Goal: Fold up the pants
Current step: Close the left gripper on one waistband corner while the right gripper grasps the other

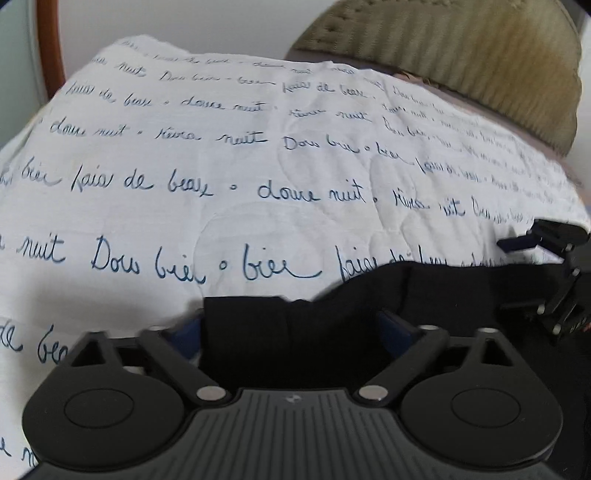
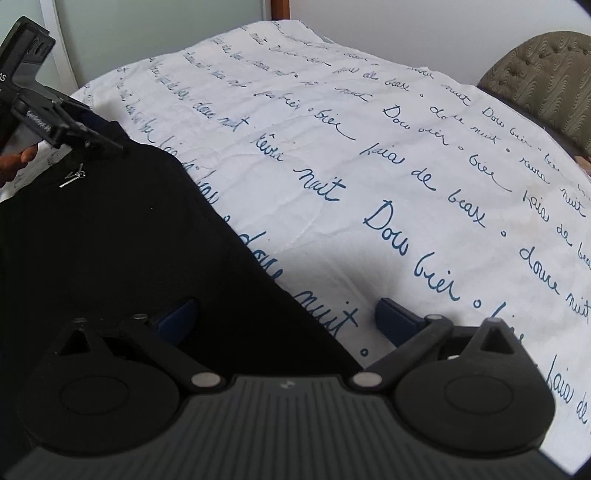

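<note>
In the left wrist view, the left gripper [image 1: 291, 325] fills the bottom of the frame, its jaws spread wide with the black pants [image 1: 369, 295] lying between the blue finger pads [image 1: 397, 330]; the cloth sits in the gap, and neither pad visibly presses it. The pants run from bottom centre toward the right edge, where the right gripper [image 1: 517, 275] appears side-on with its fingers apart above and below the dark cloth.

In the right wrist view, the right gripper [image 2: 286, 317] occupies the bottom of the frame, jaws wide apart, one blue pad over the pants [image 2: 110, 240] and the other over the white bedspread [image 2: 369, 147]. The pants cover the left half of that frame, a small metal zip pull [image 2: 74, 178] showing at upper left. Beyond it the left gripper [image 2: 92, 142] reaches in at upper left; white lettering on its body is too blurred to read.

The bedspread [image 1: 221, 166] carries rows of blue cursive script: "douce nuit", "nuit" and "de beaux" read fairly clearly, the rest is uncertain. Farther back, an olive tufted headboard [image 1: 461, 55] sits at the upper right of the left wrist view, against a pale wall [image 2: 388, 26].
</note>
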### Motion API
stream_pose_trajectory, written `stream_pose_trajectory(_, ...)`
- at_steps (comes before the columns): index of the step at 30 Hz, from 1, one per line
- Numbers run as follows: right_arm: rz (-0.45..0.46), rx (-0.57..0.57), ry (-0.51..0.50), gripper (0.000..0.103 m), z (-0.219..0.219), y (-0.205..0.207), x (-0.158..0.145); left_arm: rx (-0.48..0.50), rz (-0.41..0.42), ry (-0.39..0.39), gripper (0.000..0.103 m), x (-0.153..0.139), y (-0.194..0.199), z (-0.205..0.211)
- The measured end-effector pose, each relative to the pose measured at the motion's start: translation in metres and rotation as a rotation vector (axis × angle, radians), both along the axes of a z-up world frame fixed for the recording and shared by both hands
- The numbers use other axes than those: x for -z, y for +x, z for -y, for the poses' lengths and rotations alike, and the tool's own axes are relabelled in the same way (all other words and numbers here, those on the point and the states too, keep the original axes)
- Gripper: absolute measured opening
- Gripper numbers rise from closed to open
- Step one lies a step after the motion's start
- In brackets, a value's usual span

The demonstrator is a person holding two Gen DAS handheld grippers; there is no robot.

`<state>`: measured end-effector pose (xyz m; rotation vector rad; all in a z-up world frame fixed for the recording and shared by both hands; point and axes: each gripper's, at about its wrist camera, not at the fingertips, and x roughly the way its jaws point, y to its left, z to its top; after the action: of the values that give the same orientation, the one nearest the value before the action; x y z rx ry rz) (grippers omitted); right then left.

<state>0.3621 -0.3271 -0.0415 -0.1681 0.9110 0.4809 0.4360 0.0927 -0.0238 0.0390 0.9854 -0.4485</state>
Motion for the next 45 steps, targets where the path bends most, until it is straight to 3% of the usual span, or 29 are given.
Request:
stream_pose_trajectory(1, 0.003, 0.000, 0.007, 0.090, 0.002, -0.001, -0.001, -0.005, 0.009, 0.018, 0.061, 0.000, -0.001, 0.001)
stream_pose_trajectory(3, 0.008, 0.002, 0.034, 0.072, 0.007, -0.001, -0.006, -0.001, 0.017, -0.013, 0.045, -0.003, -0.003, -0.005)
stream_pose_trajectory(4, 0.012, 0.008, 0.047, 0.052, 0.009, -0.001, -0.008, -0.003, 0.010, -0.051, 0.037, -0.004, -0.003, -0.009)
stream_pose_trajectory(5, 0.015, 0.022, 0.067, 0.026, 0.013, 0.000, -0.011, -0.006, 0.010, -0.072, 0.036, -0.006, -0.003, -0.012)
stream_pose_trajectory(7, 0.005, 0.025, 0.113, 0.008, 0.018, 0.000, -0.013, -0.006, 0.032, -0.065, 0.035, -0.009, -0.007, -0.010)
stream_pose_trajectory(13, 0.130, 0.020, 0.022, 0.005, 0.000, -0.024, -0.018, 0.034, 0.172, 0.012, 0.032, -0.024, -0.032, 0.002)
stream_pose_trajectory(19, 0.326, 0.023, -0.065, 0.005, -0.015, -0.063, -0.050, 0.094, 0.367, 0.058, 0.032, -0.054, -0.076, 0.003)
stream_pose_trajectory(26, 0.496, -0.042, -0.206, 0.005, -0.048, -0.141, -0.086, 0.154, 0.499, 0.108, 0.032, -0.078, -0.143, -0.001)
stream_pose_trajectory(32, 0.525, -0.083, -0.246, 0.005, -0.071, -0.208, -0.093, 0.183, 0.572, 0.122, 0.032, -0.082, -0.206, -0.009)
stream_pose_trajectory(37, 0.514, -0.115, -0.259, 0.005, -0.087, -0.253, -0.085, 0.209, 0.548, 0.127, 0.032, -0.070, -0.250, -0.017)
stream_pose_trajectory(45, 0.462, -0.175, -0.286, 0.005, -0.112, -0.298, -0.054, 0.210, 0.554, 0.213, 0.035, -0.038, -0.297, -0.024)
